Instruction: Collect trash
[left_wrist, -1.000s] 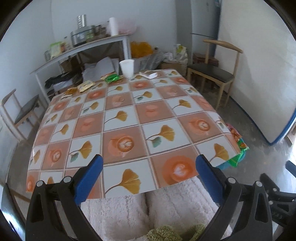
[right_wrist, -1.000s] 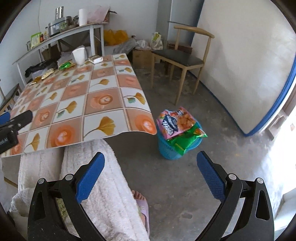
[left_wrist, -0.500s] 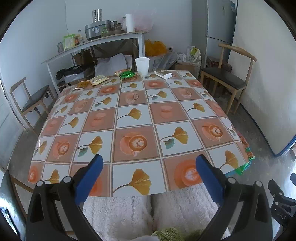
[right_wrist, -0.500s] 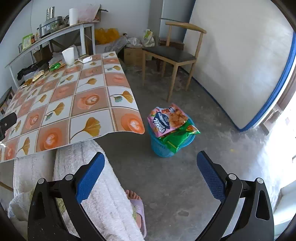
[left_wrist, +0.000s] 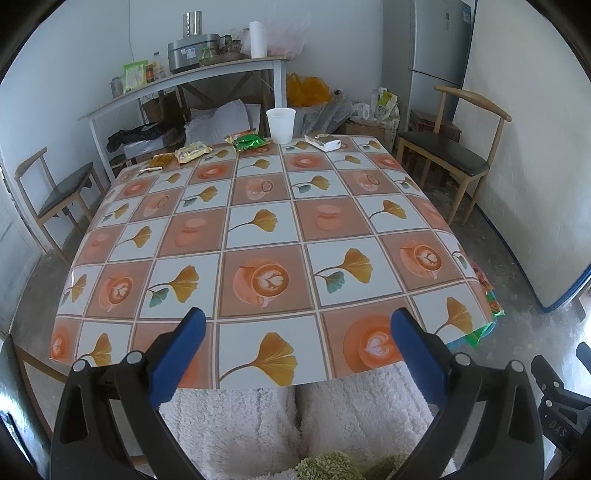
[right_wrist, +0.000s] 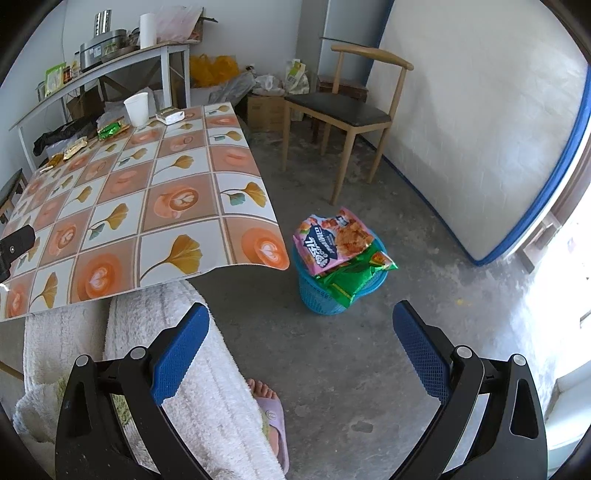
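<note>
Reaching across the table (left_wrist: 424, 221) with both the left gripper (left_wrist: 295, 350) and right gripper (right_wrist: 301, 343) gaping wide and empty, taking the green wrapper (left_wrist: 248, 142) by the paper cup (left_wrist: 280, 125) at the far edge first, then carrying to the blue basket (right_wrist: 317, 299) already heaped on the floor.

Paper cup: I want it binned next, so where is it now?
The paper cup stands at the table's far edge, between the green wrapper on its left and the white packet on its right.

The left gripper (left_wrist: 297, 354) has risen (both grippers empty) above the table (left_wrist: 258, 236).
</note>
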